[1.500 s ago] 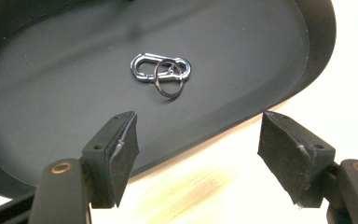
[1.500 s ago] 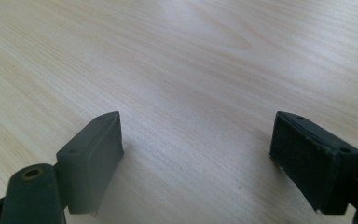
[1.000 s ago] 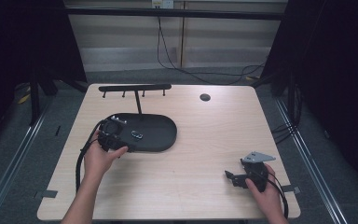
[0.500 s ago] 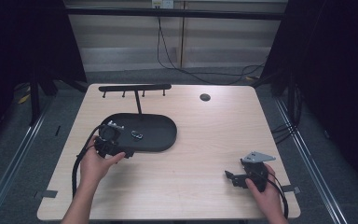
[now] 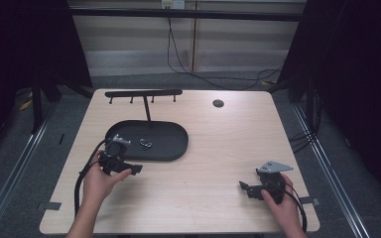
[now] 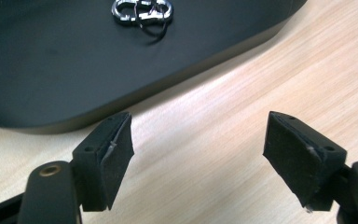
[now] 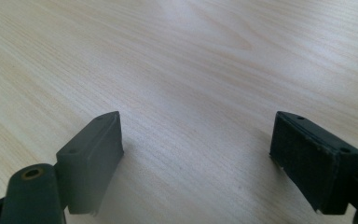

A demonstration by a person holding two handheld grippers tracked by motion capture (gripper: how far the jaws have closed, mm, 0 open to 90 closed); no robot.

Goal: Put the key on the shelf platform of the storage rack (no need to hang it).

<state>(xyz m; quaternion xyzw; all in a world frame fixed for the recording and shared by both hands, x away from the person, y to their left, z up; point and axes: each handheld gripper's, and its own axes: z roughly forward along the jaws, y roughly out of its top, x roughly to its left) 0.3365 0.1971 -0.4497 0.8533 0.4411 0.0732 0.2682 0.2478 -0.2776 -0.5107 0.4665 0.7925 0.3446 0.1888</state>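
Observation:
My left gripper [image 5: 123, 161] sits low over the wooden table [image 5: 213, 148], just off the near left edge of a black oval tray [image 5: 171, 144]. In the left gripper view its jaws [image 6: 198, 149] stand open with only bare wood between them. The tray's rim [image 6: 121, 100] lies just ahead of them. A small silver metal clip [image 6: 142, 11] lies farther in on the tray [image 5: 145, 144]. My right gripper [image 5: 247, 188] rests at the near right of the table, open, over bare wood [image 7: 196, 154].
A black T-shaped rack with several hooks [image 5: 144, 93] rises from the tray's far side. A round black grommet [image 5: 218, 103] sits in the table's far right. Dark curtains and floor rails flank the table.
My left gripper has drawn back from above the tray's left end toward the near edge, and now sits off the tray. The right gripper has kept still.

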